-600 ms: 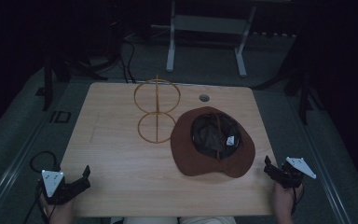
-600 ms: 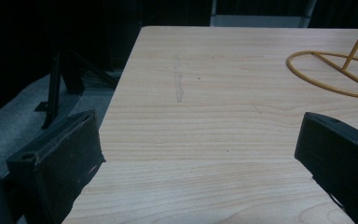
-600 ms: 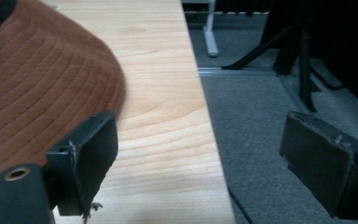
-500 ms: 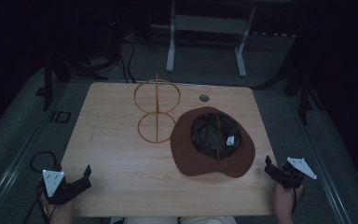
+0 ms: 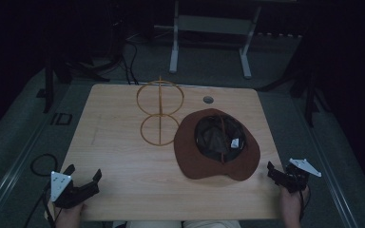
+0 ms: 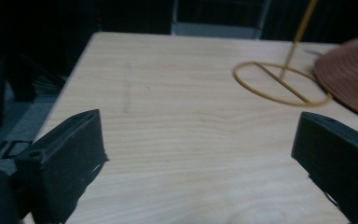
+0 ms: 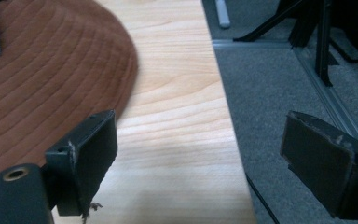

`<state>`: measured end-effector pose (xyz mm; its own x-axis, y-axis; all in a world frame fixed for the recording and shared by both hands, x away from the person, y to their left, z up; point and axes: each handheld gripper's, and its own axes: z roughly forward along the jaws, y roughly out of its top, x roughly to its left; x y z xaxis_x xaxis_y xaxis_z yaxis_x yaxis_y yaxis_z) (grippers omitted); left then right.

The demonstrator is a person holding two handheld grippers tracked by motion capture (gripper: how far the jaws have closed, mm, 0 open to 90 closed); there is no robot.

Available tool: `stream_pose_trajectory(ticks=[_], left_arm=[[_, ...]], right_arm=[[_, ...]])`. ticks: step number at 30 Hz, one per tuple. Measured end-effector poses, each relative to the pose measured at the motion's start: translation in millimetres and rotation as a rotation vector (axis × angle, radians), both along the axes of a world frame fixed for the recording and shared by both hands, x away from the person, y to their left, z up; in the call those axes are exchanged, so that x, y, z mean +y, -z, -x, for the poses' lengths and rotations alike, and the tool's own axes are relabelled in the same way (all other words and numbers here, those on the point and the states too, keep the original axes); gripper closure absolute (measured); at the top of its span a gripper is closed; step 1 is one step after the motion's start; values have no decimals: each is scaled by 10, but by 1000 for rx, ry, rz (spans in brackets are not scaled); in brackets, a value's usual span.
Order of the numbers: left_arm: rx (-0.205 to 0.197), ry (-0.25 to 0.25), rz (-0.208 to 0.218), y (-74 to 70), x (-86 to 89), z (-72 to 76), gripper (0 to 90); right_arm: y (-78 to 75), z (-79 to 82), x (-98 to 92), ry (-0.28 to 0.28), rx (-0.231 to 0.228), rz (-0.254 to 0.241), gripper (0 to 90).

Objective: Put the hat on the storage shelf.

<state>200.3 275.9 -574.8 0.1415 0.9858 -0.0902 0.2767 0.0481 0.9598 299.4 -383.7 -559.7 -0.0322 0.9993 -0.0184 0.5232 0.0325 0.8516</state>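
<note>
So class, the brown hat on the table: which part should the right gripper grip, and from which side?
The brim's near right edge. The hat lies crown down, so the brim lies flat and thin on the table. The open right gripper sits just beside that edge; likely slide one jaw under from the right.

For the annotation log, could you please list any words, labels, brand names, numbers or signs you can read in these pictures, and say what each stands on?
No text can be read.
Small white tag inside the upturned brown brimmed hat: any print on it is too small and blurred to read.
Pale wooden table, gold wire hat stand, left gripper and right gripper: no lettering shows.
</note>
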Motion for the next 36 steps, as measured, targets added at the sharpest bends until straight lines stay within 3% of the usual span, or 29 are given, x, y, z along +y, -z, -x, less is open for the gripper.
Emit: stream_pose_trajectory(ticks=[1,2,4,6,9,11,16,17,21,24,27,30,31,35,36], left_arm=[[9,18,4,0,-26,-5,31],[27,33,10,-5,-56,-13,31],[33,45,27,-9,-65,-15,31],[67,78,54,-13,-89,-21,30],[85,84,35,-19,-108,-27,31],[105,85,35,-20,-115,-32,31],[119,112,38,-18,-104,-29,31],[123,123,38,-15,-104,-29,31],[127,130,22,-9,-110,-21,33],[125,135,16,-10,-116,-16,33],[126,144,28,-9,-124,-17,33],[129,150,13,-4,-143,-17,32],[135,154,15,-2,-148,-22,32],[136,159,7,-1,-156,-28,32],[134,165,9,0,-157,-28,32]], right_arm=[[0,0,0,0,0,0,107],[-71,0,57,-20,14,31,107],[-128,-2,97,-40,18,39,107],[-197,-12,138,-61,24,31,107],[-245,-30,167,-74,19,26,107],[-341,-91,218,-113,28,19,107],[-490,-134,280,-150,2,-7,107],[-596,-156,314,-167,-8,-13,107],[-768,-215,367,-204,-31,-17,107],[-873,-308,425,-228,-14,-14,106],[-919,-398,469,-238,6,-23,106],[-939,-508,520,-264,17,-38,106],[-931,-610,573,-276,41,-44,107],[-926,-716,663,-310,51,-27,163],[-927,-776,707,-327,34,-30,174]])
